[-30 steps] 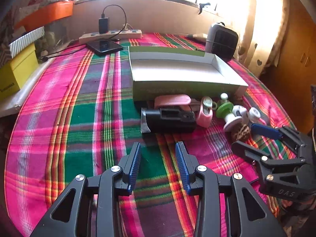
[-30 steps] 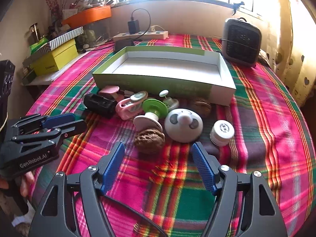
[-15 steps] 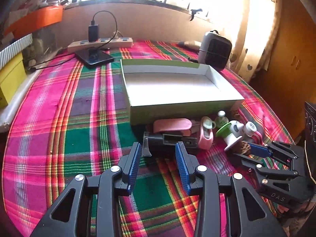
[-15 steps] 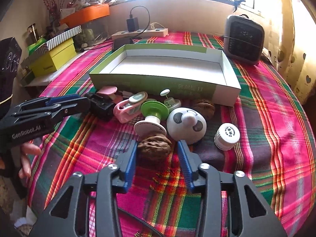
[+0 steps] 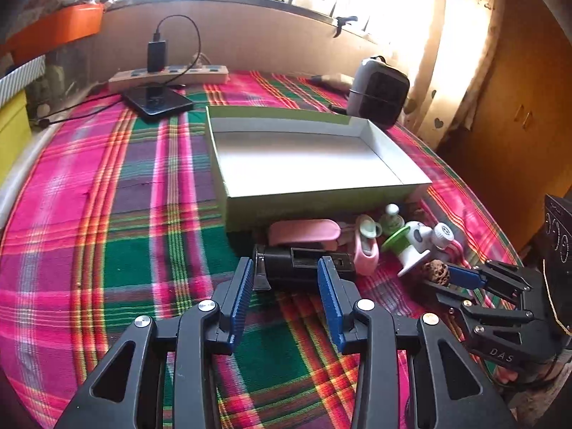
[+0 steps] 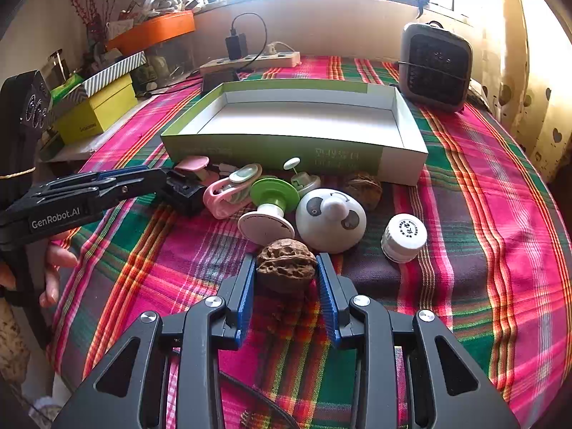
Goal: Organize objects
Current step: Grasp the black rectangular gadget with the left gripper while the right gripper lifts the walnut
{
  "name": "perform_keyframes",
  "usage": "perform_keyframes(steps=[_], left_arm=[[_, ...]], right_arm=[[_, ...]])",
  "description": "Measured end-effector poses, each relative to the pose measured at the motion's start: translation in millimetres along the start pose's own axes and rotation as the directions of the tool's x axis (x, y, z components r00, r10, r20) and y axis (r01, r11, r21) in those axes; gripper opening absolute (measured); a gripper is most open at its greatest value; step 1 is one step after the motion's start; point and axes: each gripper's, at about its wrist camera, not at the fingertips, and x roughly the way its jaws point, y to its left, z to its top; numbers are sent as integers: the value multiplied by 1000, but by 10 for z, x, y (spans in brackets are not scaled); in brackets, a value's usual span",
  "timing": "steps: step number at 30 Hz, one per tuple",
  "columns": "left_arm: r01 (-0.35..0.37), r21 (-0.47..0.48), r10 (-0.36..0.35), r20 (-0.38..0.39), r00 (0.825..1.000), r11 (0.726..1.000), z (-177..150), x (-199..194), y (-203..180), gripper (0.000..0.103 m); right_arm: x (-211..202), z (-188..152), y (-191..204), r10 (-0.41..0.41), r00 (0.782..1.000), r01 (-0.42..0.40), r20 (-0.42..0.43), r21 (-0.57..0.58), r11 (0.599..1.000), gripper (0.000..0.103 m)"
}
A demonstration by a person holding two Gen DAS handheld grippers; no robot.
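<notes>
Our right gripper (image 6: 286, 271) has just closed its jaws on the near walnut (image 6: 286, 262); both blue pads press its sides, and it sits on the plaid cloth (image 6: 482, 193). Just beyond it we see a white spool (image 6: 266, 221) with a green disc, a panda ball (image 6: 330, 220) and a white cap (image 6: 404, 237). A second walnut (image 6: 363, 186) lies against the tray (image 6: 271, 148), whose inside is bare. Our left gripper (image 5: 286, 279) is open and holds nothing, its tips just short of the black device (image 5: 304, 264). A pink clip (image 5: 366, 250) lies beside that device, and a heater (image 6: 434, 66) stands at the far right.
</notes>
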Motion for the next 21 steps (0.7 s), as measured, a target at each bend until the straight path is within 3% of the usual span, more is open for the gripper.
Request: perform_keyframes(steps=[18,21], left_arm=[[145,109,-136,-84,987,983,-277,-96,-526,35],[120,138,-111,-70,991,983,-282,-134,-574,35]], right_arm=[[-43,-47,-96,-5,1000,5,-1,14,1000,35],[-56,-66,-113,-7,1000,7,-1,16,1000,35]])
